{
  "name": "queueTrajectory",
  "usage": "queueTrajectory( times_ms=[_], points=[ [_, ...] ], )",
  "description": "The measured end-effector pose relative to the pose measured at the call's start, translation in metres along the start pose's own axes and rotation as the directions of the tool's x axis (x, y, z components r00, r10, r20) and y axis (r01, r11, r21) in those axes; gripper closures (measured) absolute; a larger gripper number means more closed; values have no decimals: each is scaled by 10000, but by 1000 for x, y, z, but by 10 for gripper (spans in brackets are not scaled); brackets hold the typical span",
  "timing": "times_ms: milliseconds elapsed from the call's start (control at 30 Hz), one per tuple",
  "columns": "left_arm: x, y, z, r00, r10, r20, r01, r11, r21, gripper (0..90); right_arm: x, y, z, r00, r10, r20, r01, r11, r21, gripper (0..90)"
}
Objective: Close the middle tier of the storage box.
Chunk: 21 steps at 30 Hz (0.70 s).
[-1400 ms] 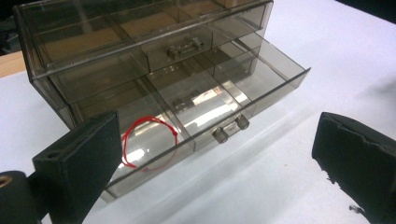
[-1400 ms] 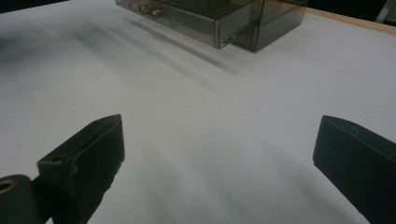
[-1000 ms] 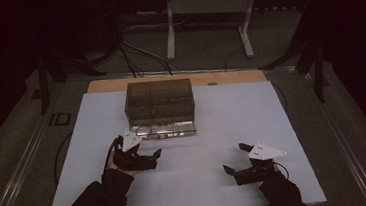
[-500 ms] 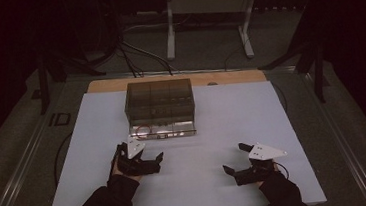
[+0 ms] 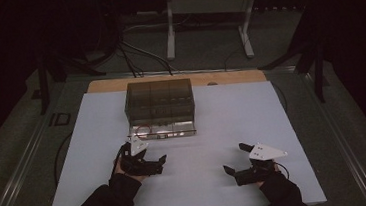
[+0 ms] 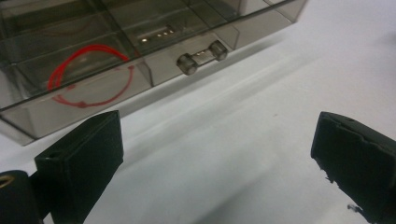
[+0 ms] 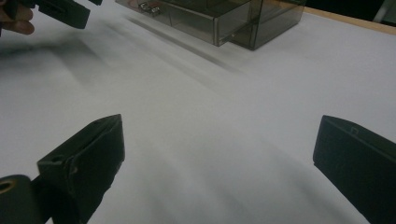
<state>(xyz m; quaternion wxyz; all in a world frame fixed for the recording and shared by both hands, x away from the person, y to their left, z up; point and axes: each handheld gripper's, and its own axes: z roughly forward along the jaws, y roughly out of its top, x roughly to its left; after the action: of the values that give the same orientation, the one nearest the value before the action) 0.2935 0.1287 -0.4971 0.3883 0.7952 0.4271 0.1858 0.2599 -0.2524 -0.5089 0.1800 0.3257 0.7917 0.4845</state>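
Reaching for the pulled-out drawer (image 5: 162,130) looks like the step in hand, and it wants a slow, level approach. Starting at the left, the left gripper (image 5: 152,164) sits low over the white table (image 5: 232,113), just in front of the smoky drawer cabinet (image 5: 160,101), with its jaws wide apart and nothing between them. In the left gripper view the drawer's clear front wall lies just beyond those jaws; a red rubber band (image 6: 88,74) lies in a left compartment and a small cylindrical fuse (image 6: 201,57) in the one beside it.

To do it well, I judge that the gripper should come in from above the drawer rim, not from the front, since the wall stands between the jaws and the contents. The band is thin and flat, so one jaw tip would need to slip under a raised part of the loop; the fuse may roll, so it should be pinched across its middle.

The left hand (image 5: 126,164) is held palm-down, the forearm coming in from the table's near edge and angled toward the cabinet.

Farther right, the right gripper (image 5: 232,165) rests near the table surface, well apart from the cabinet, jaws also wide apart and empty, pointing left across the table.
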Motion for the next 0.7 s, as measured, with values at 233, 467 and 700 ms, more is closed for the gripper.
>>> queueTrajectory(
  times_ms=[233,467,700],
  points=[
    [3,0,0,9993,113,359,-108,9999,-126,171,0,0,0,10000,9,14,-9,10000,-2,24],
    [6,-3,1,9981,530,302,-527,9986,-108,365,0,0,0,10000,6,5,-6,10000,-21,24],
    [3,-2,2,9938,1038,-400,-1042,9945,-81,535,0,1,0,10000,2,-73,-3,10000,-80,24]
  ],
)
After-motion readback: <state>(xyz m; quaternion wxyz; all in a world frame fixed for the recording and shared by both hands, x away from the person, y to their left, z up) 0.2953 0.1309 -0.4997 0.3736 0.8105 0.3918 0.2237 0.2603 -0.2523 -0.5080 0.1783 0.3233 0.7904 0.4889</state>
